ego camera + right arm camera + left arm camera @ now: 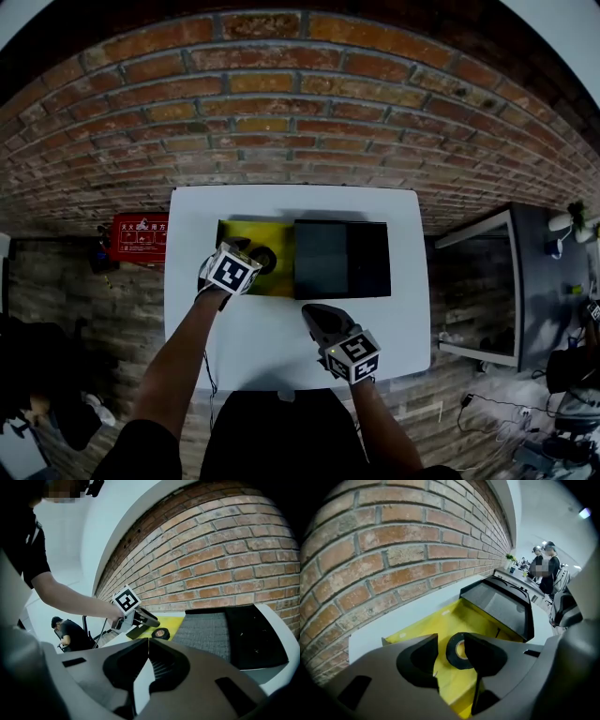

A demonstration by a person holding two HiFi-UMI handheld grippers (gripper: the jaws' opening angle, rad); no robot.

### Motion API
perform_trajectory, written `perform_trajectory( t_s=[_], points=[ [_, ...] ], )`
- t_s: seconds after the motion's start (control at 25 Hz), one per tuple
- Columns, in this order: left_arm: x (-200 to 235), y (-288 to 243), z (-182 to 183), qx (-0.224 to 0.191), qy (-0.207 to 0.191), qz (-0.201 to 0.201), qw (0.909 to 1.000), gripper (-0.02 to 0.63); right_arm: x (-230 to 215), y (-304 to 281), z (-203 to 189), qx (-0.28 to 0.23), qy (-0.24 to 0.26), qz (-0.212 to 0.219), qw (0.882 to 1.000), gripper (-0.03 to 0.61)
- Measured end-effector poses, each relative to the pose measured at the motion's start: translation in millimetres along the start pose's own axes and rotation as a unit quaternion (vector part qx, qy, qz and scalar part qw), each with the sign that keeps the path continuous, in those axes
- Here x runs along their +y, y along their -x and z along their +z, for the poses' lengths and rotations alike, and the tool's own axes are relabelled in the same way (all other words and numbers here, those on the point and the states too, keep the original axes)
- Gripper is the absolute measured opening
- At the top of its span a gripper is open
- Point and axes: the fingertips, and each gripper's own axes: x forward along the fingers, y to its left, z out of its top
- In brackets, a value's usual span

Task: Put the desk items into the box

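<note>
A yellow open box (236,236) lies on the white table (300,347), its black lid (342,260) lying flat to its right. A black tape roll (263,258) rests on the box's yellow floor. My left gripper (248,251) hangs just above the roll, jaws open, pads clear of it. In the left gripper view the roll (457,651) lies free on the yellow floor (487,620), showing between the open fingers. My right gripper (312,311) hovers over the table's front middle, shut, with nothing between its jaws (148,641). The right gripper view shows the roll (161,633) under the left gripper (150,623).
A brick wall (300,103) runs behind the table. A red case (138,237) sits on the floor at the left. A grey desk (544,281) stands to the right. People (543,566) stand far off, and one person (70,632) sits in the background.
</note>
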Motion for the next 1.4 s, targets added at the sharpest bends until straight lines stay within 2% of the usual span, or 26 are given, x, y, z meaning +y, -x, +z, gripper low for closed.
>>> perform_trajectory(
  t_s=[0.16, 0.24, 0.32, 0.68, 1.24, 1.4],
  points=[
    [3.1, 28.8, 10.5, -0.036, 0.007, 0.031, 0.9989, 0.175, 2.8, 8.2, 3.7, -0.005, 0.009, 0.006, 1.0, 0.023],
    [1.1, 43.9, 12.9, -0.053, 0.016, 0.043, 0.9976, 0.151, 3.4, 13.8, 7.3, -0.012, 0.012, 0.008, 1.0, 0.021],
    [-2.3, 60.2, 12.9, -0.072, 0.027, 0.054, 0.9956, 0.098, 4.5, 19.4, 11.9, -0.02, 0.016, 0.009, 1.0, 0.021],
    [-32.7, 114.0, -14.5, -0.122, 0.081, 0.072, 0.9866, 0.04, 6.0, 40.1, 29.2, -0.041, 0.032, 0.024, 0.998, 0.021],
    [-78.3, 188.7, -63.2, -0.197, 0.161, 0.107, 0.9613, 0.018, 27.3, 66.5, 51.0, -0.071, 0.068, 0.048, 0.994, 0.021],
    [-78.4, 212.6, -71.0, -0.225, 0.177, 0.129, 0.9494, 0.014, 34.9, 76.6, 54.1, -0.073, 0.088, 0.06, 0.992, 0.021]
  ],
)
